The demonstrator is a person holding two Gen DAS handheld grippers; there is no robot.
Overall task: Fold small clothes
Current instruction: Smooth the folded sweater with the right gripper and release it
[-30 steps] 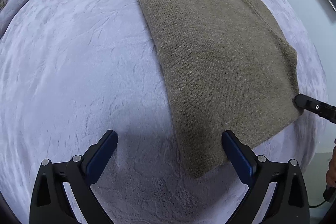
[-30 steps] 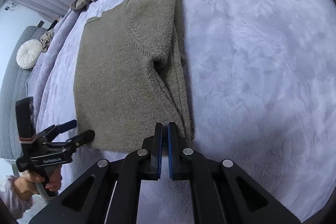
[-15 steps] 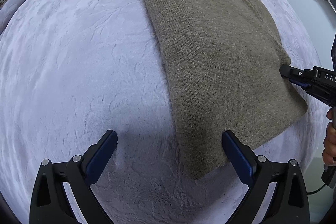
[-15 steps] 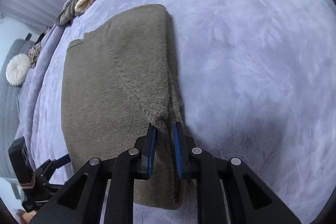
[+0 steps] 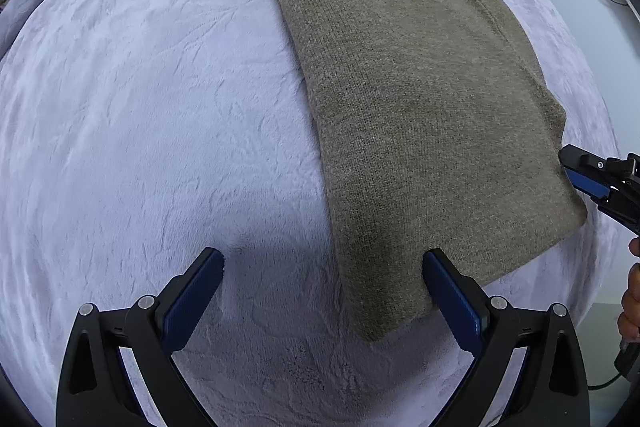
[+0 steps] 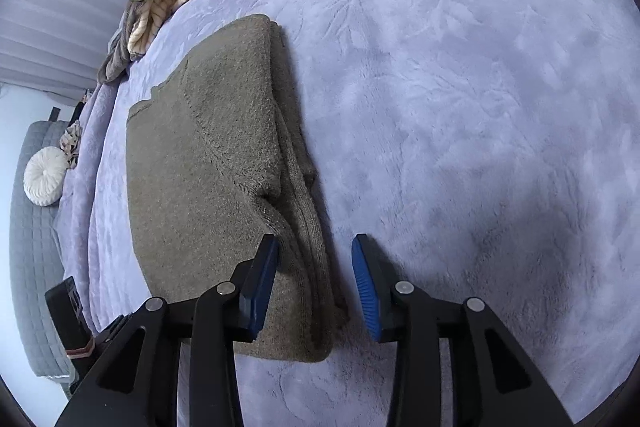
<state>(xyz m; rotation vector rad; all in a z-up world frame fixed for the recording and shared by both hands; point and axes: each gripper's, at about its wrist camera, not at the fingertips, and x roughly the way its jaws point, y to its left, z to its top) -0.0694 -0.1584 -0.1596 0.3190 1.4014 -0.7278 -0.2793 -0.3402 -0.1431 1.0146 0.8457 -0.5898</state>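
Now the olive knit sweater (image 6: 208,195) lies folded lengthwise on the lavender blanket (image 6: 460,107). The right gripper (image 6: 316,267) has just been opening; its jaws straddle the sweater's stacked right edge without pressing it. The left gripper (image 5: 324,291) hangs wide open over the near left corner, holding nothing. Next, probably, both should pinch the near corners to fold crosswise.
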